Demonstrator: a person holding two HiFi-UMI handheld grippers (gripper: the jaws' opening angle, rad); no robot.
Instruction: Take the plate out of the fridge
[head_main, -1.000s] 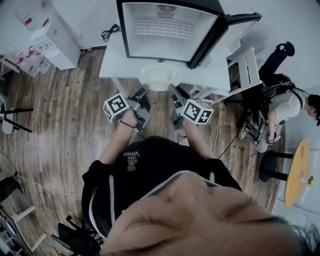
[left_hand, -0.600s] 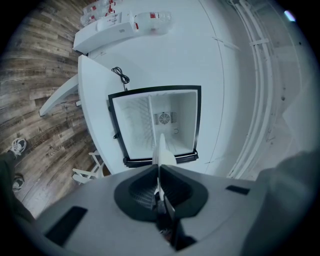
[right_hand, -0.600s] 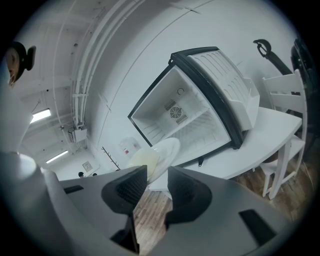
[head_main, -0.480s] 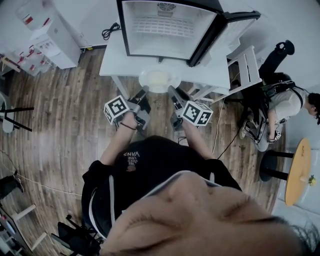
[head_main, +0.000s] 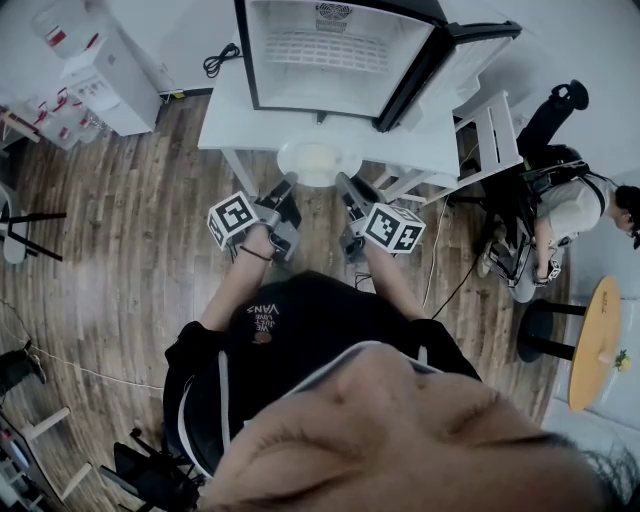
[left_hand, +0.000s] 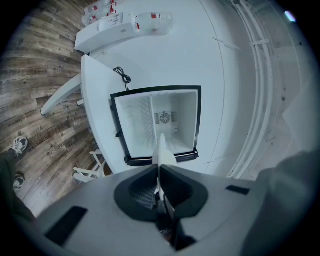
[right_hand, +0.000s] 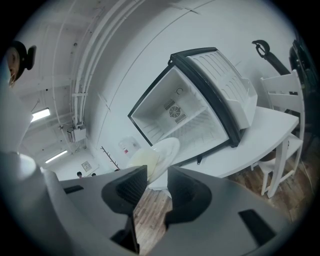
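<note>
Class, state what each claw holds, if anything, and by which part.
The left claw pinches the round white plate by its near rim, seen edge-on. The right claw stands open, holding nothing.

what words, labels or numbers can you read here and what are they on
"VANS": on the person's black shirt, upside down in the head view; the smaller print beside it is too small to read.
Red labels on the white boxes: too small to read.
Marker cubes: black-and-white patterns, no words.
</note>
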